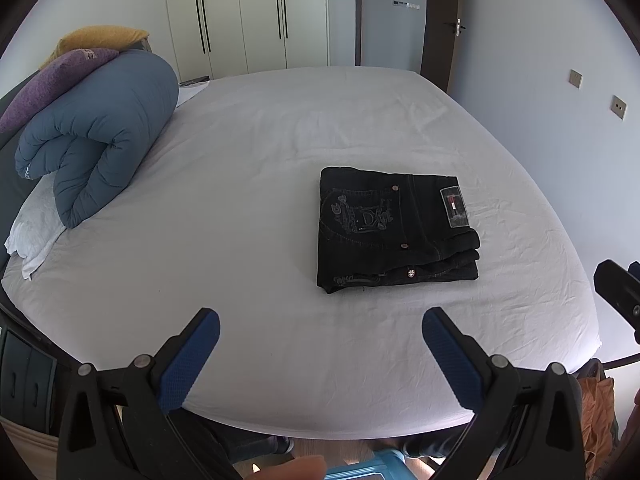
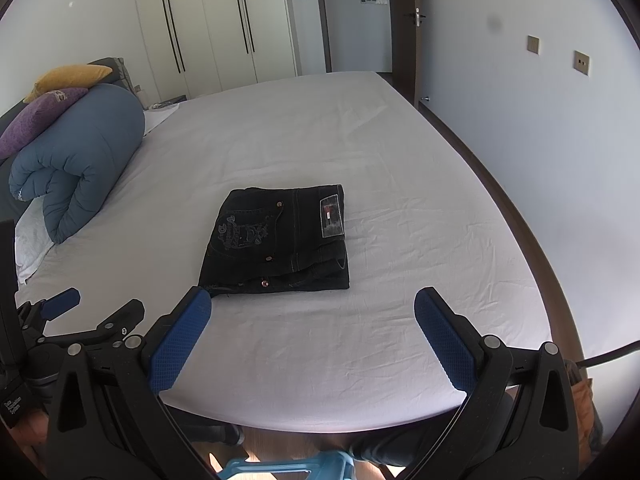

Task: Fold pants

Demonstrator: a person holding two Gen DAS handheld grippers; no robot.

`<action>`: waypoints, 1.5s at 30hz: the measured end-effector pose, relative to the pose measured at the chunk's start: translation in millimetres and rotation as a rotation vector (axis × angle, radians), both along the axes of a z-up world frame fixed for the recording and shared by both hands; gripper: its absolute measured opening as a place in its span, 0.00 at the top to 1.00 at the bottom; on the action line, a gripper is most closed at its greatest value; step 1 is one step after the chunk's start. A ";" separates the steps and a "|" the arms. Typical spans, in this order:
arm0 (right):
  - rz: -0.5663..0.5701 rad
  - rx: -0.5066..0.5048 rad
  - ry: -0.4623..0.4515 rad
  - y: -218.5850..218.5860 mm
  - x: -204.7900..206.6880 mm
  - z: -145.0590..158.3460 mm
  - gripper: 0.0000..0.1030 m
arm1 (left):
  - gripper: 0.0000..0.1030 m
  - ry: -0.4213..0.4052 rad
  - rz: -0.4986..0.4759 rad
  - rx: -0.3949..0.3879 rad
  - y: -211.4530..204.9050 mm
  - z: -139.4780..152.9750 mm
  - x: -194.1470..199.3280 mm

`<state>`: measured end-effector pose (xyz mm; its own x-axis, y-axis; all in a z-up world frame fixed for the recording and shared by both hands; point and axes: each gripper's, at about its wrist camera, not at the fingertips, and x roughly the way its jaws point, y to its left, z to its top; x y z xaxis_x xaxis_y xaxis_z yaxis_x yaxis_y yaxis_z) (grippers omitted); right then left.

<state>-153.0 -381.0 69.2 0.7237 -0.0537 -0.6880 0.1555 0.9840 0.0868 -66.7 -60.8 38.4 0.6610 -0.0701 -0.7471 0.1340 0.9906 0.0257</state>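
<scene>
Black jeans (image 1: 394,230) lie folded into a compact rectangle on the white bed sheet (image 1: 248,200), back pocket embroidery and waist label up. They also show in the right wrist view (image 2: 280,242). My left gripper (image 1: 320,328) is open and empty, held above the bed's near edge, short of the jeans. My right gripper (image 2: 312,308) is open and empty, just in front of the jeans' near edge. The right gripper shows at the right edge of the left wrist view (image 1: 620,292), and the left gripper shows at the left of the right wrist view (image 2: 80,312).
A rolled blue duvet (image 1: 100,136) with purple (image 1: 52,80) and yellow (image 1: 100,38) pillows sits at the bed's left. A white cloth (image 1: 32,232) lies under it. Wardrobes (image 1: 240,16) stand behind, a wall (image 2: 520,100) at right. A blue stool (image 2: 288,466) is below.
</scene>
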 end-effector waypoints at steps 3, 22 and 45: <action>-0.001 0.001 0.002 -0.4 0.4 -0.9 0.00 | 0.00 0.001 -0.002 0.000 0.4 -1.1 0.2; -0.006 0.008 0.006 -1.3 -0.5 -5.0 0.00 | 0.00 0.011 -0.009 0.004 0.6 -3.0 -0.8; -0.008 0.011 0.011 -1.2 -2.1 -8.1 0.00 | 0.00 0.019 -0.014 -0.005 1.2 -4.7 -4.6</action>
<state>-155.1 -382.2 61.1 0.7156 -0.0517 -0.6966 0.1644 0.9817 0.0960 -71.3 -59.6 33.7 0.6454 -0.0831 -0.7593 0.1485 0.9888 0.0180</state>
